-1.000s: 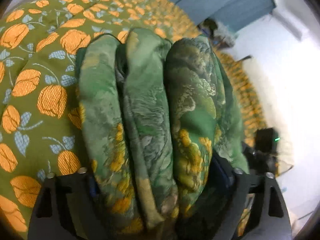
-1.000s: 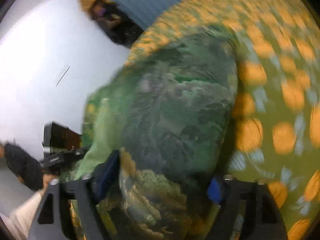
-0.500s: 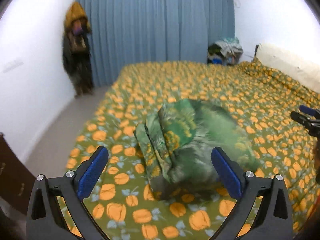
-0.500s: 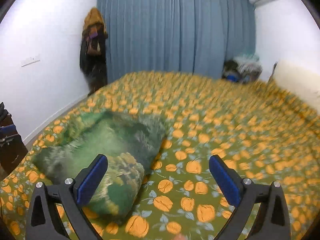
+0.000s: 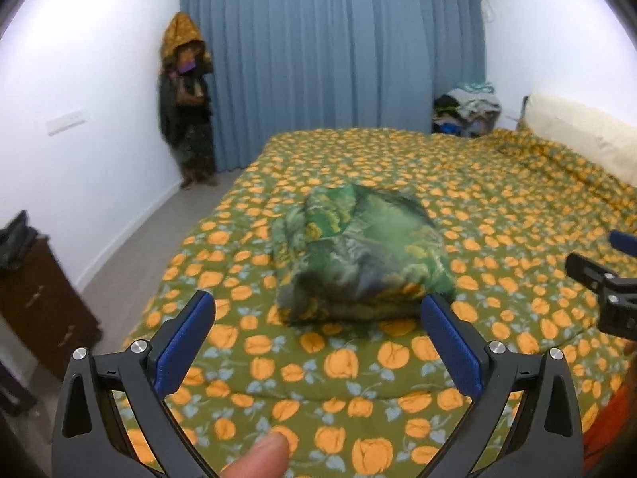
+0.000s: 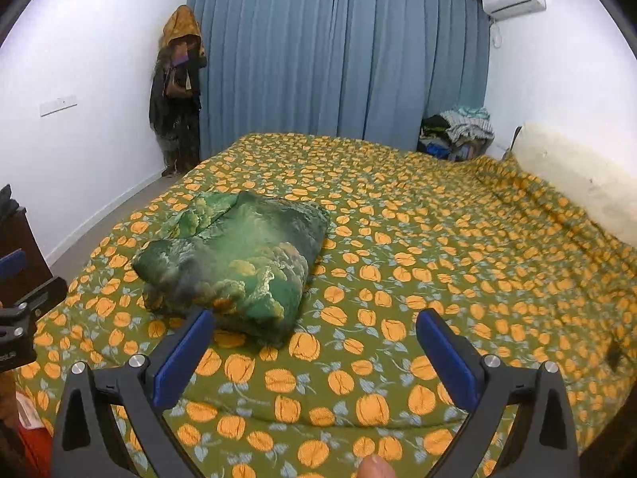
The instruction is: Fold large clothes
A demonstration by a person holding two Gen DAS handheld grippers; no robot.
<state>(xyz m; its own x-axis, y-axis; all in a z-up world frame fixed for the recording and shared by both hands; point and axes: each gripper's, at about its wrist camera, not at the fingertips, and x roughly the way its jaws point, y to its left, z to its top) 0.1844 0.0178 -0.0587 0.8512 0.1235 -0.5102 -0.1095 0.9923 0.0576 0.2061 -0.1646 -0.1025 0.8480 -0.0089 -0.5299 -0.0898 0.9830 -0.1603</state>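
Note:
A green patterned garment [image 5: 360,255] lies folded in a thick bundle on the bed, near its front left part; it also shows in the right wrist view [image 6: 235,259]. My left gripper [image 5: 318,330] is open and empty, held back from the bundle and above the bedspread. My right gripper [image 6: 314,342] is open and empty, to the right of the bundle and clear of it. The right gripper's fingers show at the right edge of the left wrist view [image 5: 601,279].
The bed has a green bedspread with orange flowers [image 6: 438,247]. A pale headboard cushion [image 6: 577,183] is at the right. A dark wooden cabinet [image 5: 36,298] stands at the left. Clothes hang in the corner [image 6: 177,91]. A clothes pile [image 6: 458,127] sits by the blue curtain.
Both grippers have let go of the folded garment, opened and pulled back from it. The bundle now rests on the bed.

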